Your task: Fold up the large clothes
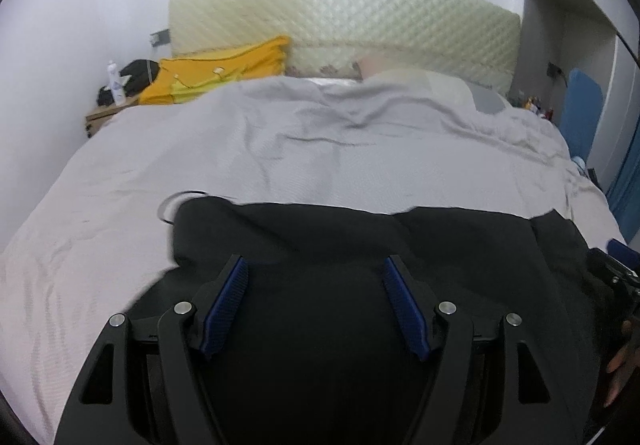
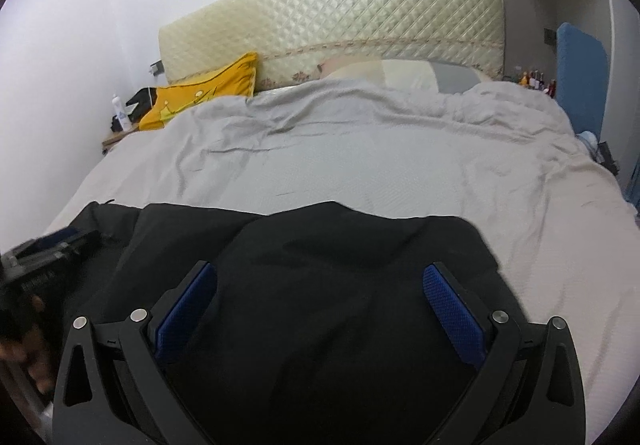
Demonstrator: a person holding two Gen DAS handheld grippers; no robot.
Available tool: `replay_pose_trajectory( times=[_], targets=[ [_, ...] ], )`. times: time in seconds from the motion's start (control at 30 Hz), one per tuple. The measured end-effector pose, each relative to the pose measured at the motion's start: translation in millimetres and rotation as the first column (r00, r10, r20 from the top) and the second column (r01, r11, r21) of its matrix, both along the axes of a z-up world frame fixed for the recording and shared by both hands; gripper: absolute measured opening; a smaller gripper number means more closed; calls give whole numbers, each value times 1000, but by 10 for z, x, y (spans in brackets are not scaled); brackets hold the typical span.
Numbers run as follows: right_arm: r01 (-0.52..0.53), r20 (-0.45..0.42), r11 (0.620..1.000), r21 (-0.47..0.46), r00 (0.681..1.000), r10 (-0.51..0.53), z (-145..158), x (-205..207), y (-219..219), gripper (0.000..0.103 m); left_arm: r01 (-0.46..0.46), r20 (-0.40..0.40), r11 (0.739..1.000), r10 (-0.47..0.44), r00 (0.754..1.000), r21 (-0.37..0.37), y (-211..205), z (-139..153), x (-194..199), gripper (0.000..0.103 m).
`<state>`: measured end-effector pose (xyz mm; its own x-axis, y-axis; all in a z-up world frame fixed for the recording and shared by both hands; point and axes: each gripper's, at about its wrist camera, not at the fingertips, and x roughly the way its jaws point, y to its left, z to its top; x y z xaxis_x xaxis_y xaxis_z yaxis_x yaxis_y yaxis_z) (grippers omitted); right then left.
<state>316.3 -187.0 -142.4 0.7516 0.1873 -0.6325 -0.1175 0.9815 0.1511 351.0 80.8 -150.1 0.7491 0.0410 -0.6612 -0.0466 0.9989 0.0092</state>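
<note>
From my left wrist, my left fingers (image 1: 316, 303) stand wide apart with nothing pinched, and the black garment (image 1: 360, 241) lies spread on the bed (image 1: 280, 149) beneath and just past them, its far edge ahead of the tips. It looks soft, limp and light, so I judge it will sag and crease; an edge or corner is the place to pinch. This view alone shows a curled cord (image 1: 176, 201) past the garment's left corner. From my right wrist, my right fingers (image 2: 320, 309) also gape empty over the same cloth, and only here do I see its right edge, just beyond my right pad.
</note>
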Motion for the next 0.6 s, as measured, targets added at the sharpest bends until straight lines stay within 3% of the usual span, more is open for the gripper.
replay_pose_trajectory(
  times=[0.13,0.27,0.4,0.6],
  targets=[
    [28,-7,1000,-11,1000,-28,-51,-12,-171,103,-26,-15,999,26,1000,34,225,-27,-32,70],
    [53,-68,998,-15,996,-54,-273,79,-282,103,-74,-55,990,81,995,122,348,-238,0,71],
    [64,-90,998,1,994,-64,-466,133,-322,103,-56,-103,997,61,993,49,450,-388,71,72],
    [73,-106,997,21,992,-70,-538,142,-373,103,-41,-104,995,50,993,94,346,-426,103,73]
  ],
)
